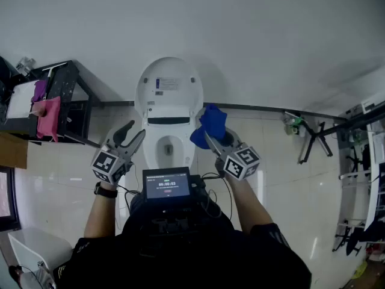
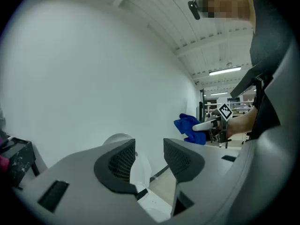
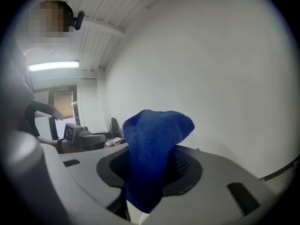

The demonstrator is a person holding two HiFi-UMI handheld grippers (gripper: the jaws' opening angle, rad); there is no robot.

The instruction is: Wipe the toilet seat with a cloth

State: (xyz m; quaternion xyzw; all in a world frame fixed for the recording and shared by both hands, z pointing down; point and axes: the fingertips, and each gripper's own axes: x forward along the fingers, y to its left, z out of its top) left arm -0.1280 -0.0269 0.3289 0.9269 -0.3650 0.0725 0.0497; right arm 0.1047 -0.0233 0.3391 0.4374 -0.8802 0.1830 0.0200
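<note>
A white toilet [image 1: 168, 110] stands against the far wall with its lid [image 1: 168, 89] raised and the seat ring [image 1: 155, 152] down. My right gripper [image 1: 215, 136] is shut on a blue cloth [image 1: 209, 125] and holds it up beside the toilet's right side, above the seat. In the right gripper view the blue cloth [image 3: 152, 149] hangs folded over between the jaws. My left gripper [image 1: 130, 134] is open and empty at the toilet's left side; in the left gripper view the toilet lid [image 2: 123, 142] shows past its jaws.
A dark shelf unit [image 1: 60, 101] with pink cloths [image 1: 47, 114] stands at the left. A black folding stand [image 1: 313, 138] and metal racks [image 1: 361, 161] are at the right. A white bin [image 1: 33, 251] sits at the lower left. A screen device [image 1: 166, 184] hangs on the person's chest.
</note>
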